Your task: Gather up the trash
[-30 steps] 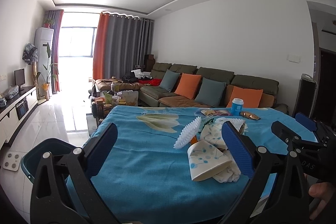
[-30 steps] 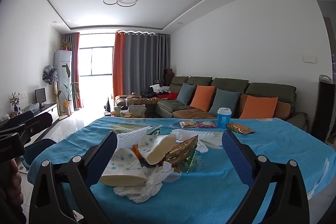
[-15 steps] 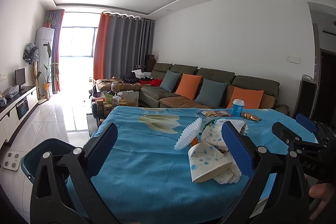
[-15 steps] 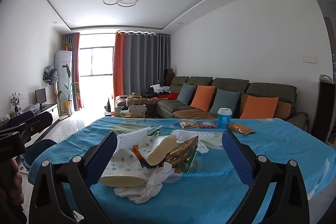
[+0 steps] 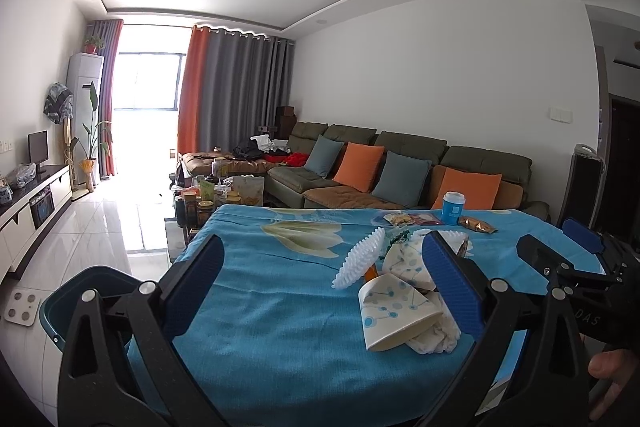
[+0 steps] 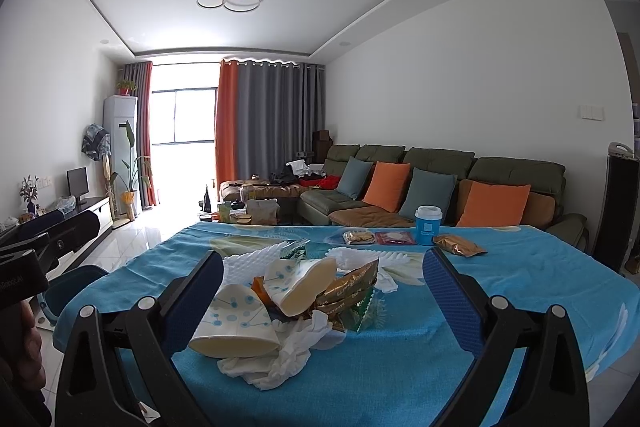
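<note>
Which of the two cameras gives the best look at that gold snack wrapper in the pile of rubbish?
The right wrist view. There the gold snack wrapper lies in plain sight in the middle of the pile, between the open fingers, its printed side facing the camera. In the left wrist view the blue pad of a finger covers that part of the pile, so the wrapper cannot be made out.

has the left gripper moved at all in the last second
Barely. In the left wrist view the left gripper has tipped slightly downward: the blue cup and sofa sit a touch higher in frame than a second ago. Both stay open.
</note>
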A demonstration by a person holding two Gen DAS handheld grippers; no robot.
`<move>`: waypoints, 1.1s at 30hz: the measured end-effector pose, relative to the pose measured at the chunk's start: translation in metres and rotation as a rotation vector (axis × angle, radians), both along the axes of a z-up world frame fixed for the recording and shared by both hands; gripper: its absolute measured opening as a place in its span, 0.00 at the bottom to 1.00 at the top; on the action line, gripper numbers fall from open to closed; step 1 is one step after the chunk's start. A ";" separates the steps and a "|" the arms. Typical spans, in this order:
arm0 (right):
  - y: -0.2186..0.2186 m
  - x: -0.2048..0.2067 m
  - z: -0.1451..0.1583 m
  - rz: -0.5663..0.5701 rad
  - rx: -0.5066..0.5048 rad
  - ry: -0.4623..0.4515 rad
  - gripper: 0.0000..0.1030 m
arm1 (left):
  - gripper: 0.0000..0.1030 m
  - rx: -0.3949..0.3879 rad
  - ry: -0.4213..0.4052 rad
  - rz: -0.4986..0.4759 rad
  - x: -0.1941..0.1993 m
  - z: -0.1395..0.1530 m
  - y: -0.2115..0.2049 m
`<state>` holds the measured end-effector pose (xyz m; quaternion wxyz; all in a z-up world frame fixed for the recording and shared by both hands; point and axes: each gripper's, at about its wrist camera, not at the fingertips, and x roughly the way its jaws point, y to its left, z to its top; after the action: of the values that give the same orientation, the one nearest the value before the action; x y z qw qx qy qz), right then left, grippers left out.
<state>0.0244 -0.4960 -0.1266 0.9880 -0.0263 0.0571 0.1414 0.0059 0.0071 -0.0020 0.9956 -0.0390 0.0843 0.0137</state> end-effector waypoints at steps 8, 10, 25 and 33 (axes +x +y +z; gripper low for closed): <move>0.000 0.000 0.001 -0.001 -0.001 0.000 0.94 | 0.95 -0.003 -0.003 0.000 -0.001 0.000 0.000; 0.000 0.000 0.001 0.000 -0.003 0.000 0.94 | 0.95 -0.004 -0.004 0.000 -0.001 0.000 0.000; 0.002 0.001 0.002 -0.001 -0.002 0.001 0.94 | 0.95 0.000 -0.010 0.004 0.000 0.001 -0.001; 0.000 0.000 0.001 0.007 0.007 0.001 0.94 | 0.95 0.010 -0.010 0.004 0.000 -0.001 -0.002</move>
<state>0.0247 -0.4959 -0.1260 0.9875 -0.0231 0.0569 0.1450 0.0062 0.0047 -0.0026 0.9961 -0.0344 0.0794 0.0161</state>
